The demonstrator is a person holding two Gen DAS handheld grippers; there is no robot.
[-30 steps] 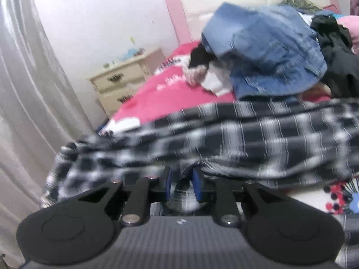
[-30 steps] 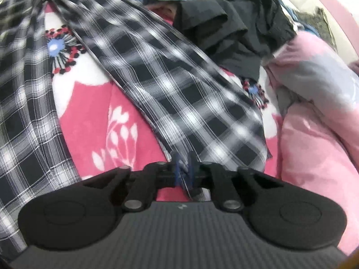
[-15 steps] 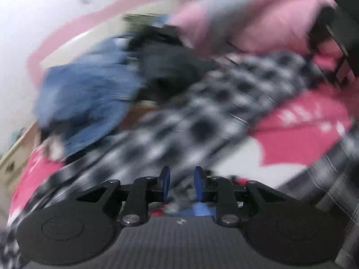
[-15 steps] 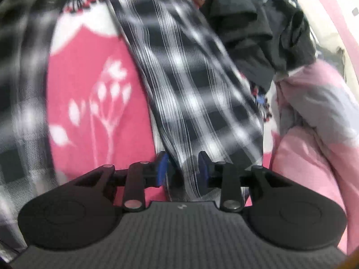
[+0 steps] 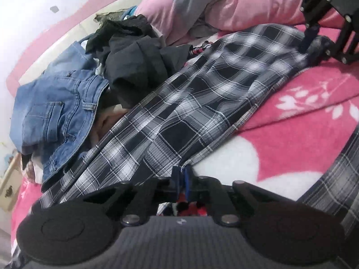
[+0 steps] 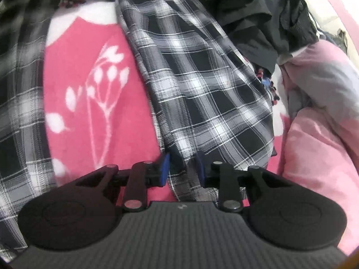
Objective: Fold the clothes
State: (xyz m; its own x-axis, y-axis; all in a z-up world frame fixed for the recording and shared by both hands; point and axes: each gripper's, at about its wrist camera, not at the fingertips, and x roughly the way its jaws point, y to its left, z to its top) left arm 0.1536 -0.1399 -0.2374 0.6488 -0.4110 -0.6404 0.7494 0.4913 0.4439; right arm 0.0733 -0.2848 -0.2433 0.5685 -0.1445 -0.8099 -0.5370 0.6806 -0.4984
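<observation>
A black-and-white plaid garment [image 5: 202, 94] lies stretched across the pink bed. In the left wrist view my left gripper [image 5: 182, 178] sits at its near edge, shut, with a thin bit of the plaid hem pinched between the pads. My right gripper [image 5: 320, 47] is at the far end of the same strip, where the cloth bunches. In the right wrist view the plaid garment [image 6: 202, 78] runs down between the right gripper's [image 6: 182, 171] blue pads. The jaws are closing, a gap still shows, and a fold of cloth fills it. A second plaid part [image 6: 18, 112] lies at the left.
Blue jeans [image 5: 58, 103] and a heap of black clothes [image 5: 134, 67] are piled behind the plaid, against the pink headboard [image 5: 44, 44]. A pink and grey duvet [image 5: 235, 4] bulks up beside the far end. The pink blanket [image 5: 303, 112] has white flowers. A nightstand [image 5: 9, 179] stands at the left edge.
My left gripper swung round from facing the headboard, dropped onto the plaid's edge and shut there. The right gripper's jaws stand wider than a second ago, with plaid cloth still between them.
</observation>
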